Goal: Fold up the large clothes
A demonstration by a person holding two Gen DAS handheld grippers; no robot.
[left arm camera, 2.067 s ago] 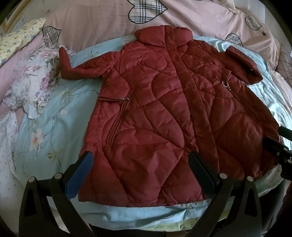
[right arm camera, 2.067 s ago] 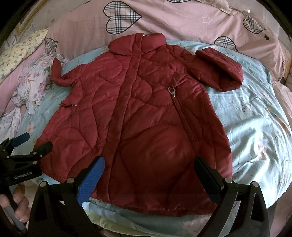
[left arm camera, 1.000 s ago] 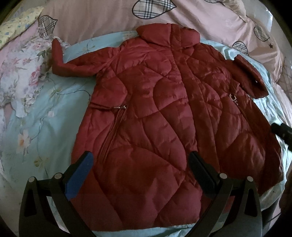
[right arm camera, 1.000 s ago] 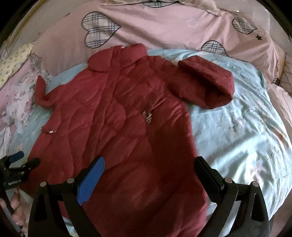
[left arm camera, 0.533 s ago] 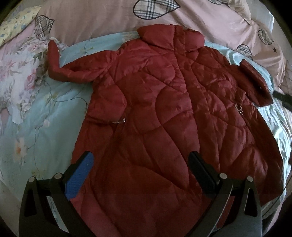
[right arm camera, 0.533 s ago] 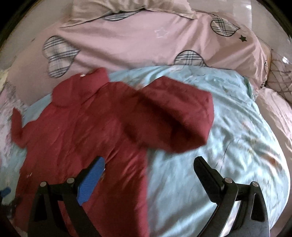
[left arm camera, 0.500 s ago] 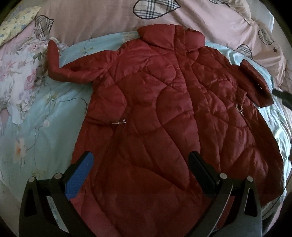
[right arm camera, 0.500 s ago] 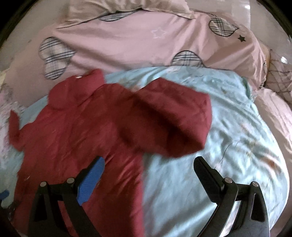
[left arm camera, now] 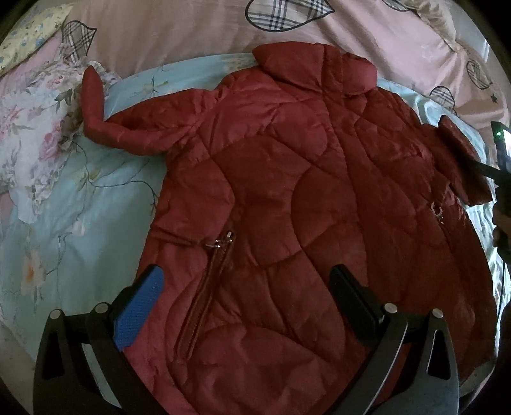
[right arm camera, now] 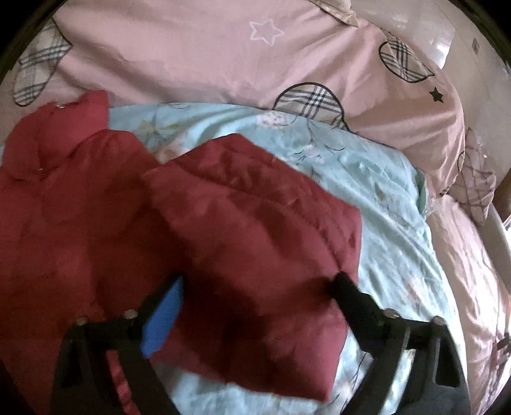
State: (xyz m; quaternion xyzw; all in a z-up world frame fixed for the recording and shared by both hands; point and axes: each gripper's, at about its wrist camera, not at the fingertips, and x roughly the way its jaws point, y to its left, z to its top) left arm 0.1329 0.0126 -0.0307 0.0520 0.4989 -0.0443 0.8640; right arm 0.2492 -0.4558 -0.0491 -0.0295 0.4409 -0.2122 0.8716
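1. A dark red quilted coat (left arm camera: 287, 191) lies flat, front up, on the light blue floral sheet (left arm camera: 73, 204) of a bed.
2. Its long axis runs from the hem, nearest the left wrist camera, up to the collar (left arm camera: 316, 67), which points at the pink quilt (left arm camera: 191, 28) with plaid hearts.
3. One sleeve (left arm camera: 127, 131) stretches out sideways towards a floral cloth (left arm camera: 32, 121), its cuff bent upward.
4. The other sleeve (right arm camera: 255, 223) lies folded back, its cuff end towards the right wrist camera.
5. The left hand-held gripper (left arm camera: 246, 300) hovers spread above the lower coat, pinching nothing.
6. The right hand-held gripper (right arm camera: 255, 287) has just been closing; that sleeve lies between its jaws, which are not yet pressing it.
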